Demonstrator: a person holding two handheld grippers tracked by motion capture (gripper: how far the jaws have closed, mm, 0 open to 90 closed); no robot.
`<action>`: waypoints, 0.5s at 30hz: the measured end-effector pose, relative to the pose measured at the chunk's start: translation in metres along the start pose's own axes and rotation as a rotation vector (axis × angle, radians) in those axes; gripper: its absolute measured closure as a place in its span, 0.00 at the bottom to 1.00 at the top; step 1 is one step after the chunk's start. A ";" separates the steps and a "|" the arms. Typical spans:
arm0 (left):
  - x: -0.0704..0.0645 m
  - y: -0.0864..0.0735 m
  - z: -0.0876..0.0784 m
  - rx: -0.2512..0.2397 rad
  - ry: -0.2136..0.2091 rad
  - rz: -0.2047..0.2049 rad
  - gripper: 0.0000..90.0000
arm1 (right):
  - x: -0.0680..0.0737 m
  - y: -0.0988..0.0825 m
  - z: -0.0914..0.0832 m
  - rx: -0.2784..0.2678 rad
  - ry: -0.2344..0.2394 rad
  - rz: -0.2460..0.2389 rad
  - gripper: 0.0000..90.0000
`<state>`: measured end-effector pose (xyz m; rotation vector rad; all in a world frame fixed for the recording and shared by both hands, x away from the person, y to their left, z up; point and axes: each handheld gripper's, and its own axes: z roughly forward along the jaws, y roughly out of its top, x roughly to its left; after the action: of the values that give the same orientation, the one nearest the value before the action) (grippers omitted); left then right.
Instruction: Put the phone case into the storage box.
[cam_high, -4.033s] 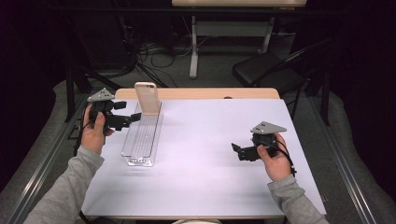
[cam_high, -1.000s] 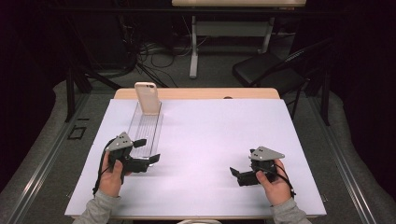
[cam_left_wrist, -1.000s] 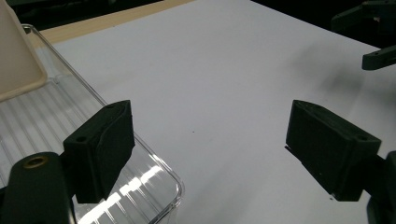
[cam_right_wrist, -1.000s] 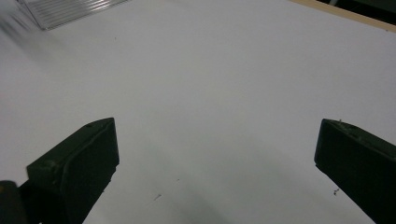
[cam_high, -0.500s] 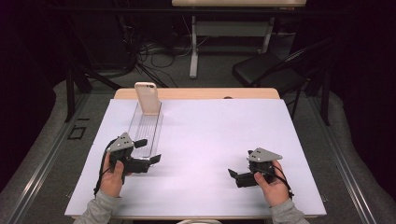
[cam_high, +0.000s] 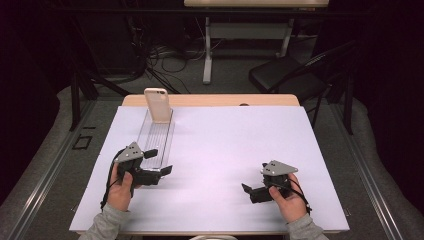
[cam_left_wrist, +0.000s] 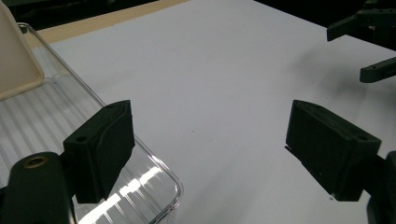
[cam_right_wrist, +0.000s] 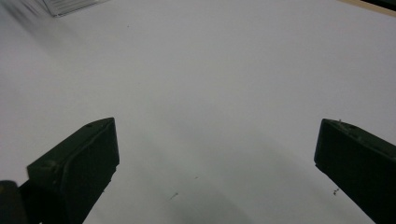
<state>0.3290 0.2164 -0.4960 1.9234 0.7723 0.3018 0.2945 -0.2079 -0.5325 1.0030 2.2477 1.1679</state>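
Dim lab: floor cables (cam_high: 160, 67), white-covered test table (cam_high: 240, 135), black chair (cam_high: 295, 75).

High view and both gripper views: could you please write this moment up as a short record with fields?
surface: white sheet over a wooden table
tray: clear ribbed tray on the sheet's left part, long side running away from the person
phone: beige phone standing upright at the tray's far end
left gripper: left gripper at the tray's near end, jaws apart, holding nothing
right gripper: right gripper over the bare sheet, jaws apart, holding nothing
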 end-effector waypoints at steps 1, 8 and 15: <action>0.000 0.000 0.000 0.000 0.001 0.000 0.17 | 0.000 0.000 0.000 0.000 0.000 0.000 0.00; 0.000 0.000 0.000 -0.001 0.003 -0.002 0.17 | 0.000 -0.001 0.001 0.001 0.000 -0.004 0.00; 0.001 -0.001 0.001 0.001 0.006 -0.004 0.17 | -0.001 -0.001 0.001 0.006 -0.001 -0.002 0.00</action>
<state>0.3298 0.2168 -0.4969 1.9224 0.7802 0.3048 0.2950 -0.2082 -0.5341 1.0037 2.2514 1.1606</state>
